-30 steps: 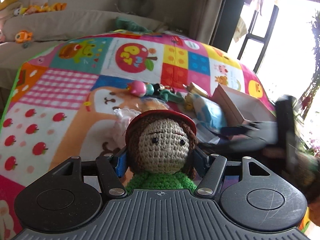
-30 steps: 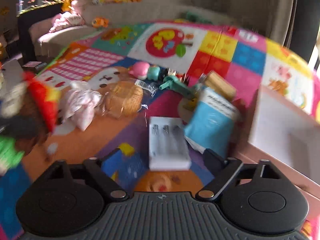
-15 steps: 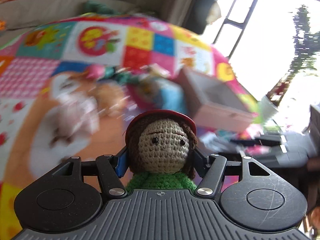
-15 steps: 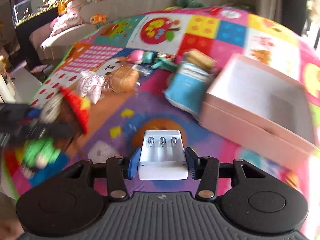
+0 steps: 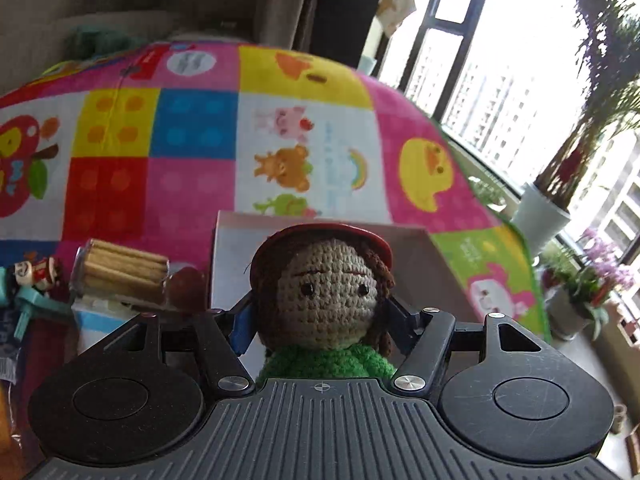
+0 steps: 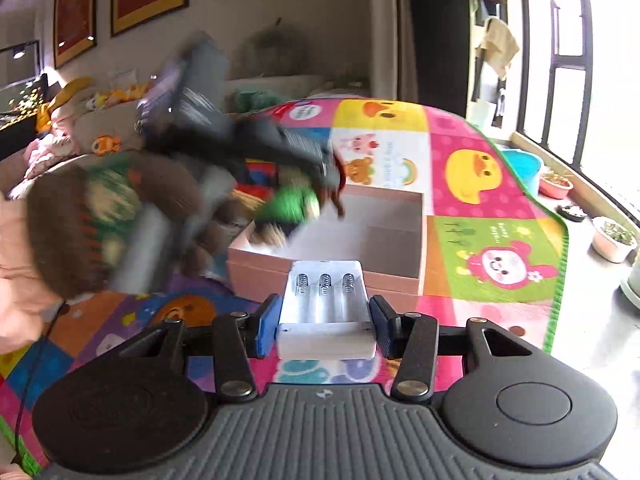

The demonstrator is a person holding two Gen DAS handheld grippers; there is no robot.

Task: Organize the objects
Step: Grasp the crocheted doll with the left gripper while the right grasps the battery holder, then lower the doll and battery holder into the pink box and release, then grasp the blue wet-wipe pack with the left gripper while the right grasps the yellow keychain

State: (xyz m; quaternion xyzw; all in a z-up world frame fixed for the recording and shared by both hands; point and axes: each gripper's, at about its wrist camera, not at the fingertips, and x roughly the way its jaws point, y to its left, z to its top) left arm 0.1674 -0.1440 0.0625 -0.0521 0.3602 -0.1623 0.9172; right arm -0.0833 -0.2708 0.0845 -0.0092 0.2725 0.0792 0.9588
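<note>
While the colourful play mat (image 5: 304, 92) fills most of both views, a crocheted doll (image 5: 326, 300) with a red cap, brown hair and a green top is seen pinched at the head between the blue pads of the left gripper (image 5: 322, 318). Behind the doll, an open pink box (image 5: 444, 276) is seen on the mat, its pale inside partly hidden by the doll's head. To the left of the box, a clear packet of biscuits (image 5: 122, 270) is laid across a blue-and-white packet (image 5: 96, 320), and a small teal toy (image 5: 30, 300) lies at the far left edge.

From the right wrist, a white battery holder (image 6: 325, 312) with three springs at its far end is seen clamped between the pads of the right gripper (image 6: 325, 322); the jaws have just been closing, and the holder sits between them, clear of the mat. Beyond it the same pink box (image 6: 332, 276) is seen, open and divided into compartments. The left gripper (image 6: 304, 152) and the doll (image 6: 292, 204) appear blurred over the box's near-left corner; whether the doll touches the box cannot be told. A person's sleeve (image 6: 24, 264), also blurred, is seen at the left edge. Plant pots (image 6: 612, 238) stand on the floor beyond the mat's right edge, by the window.
</note>
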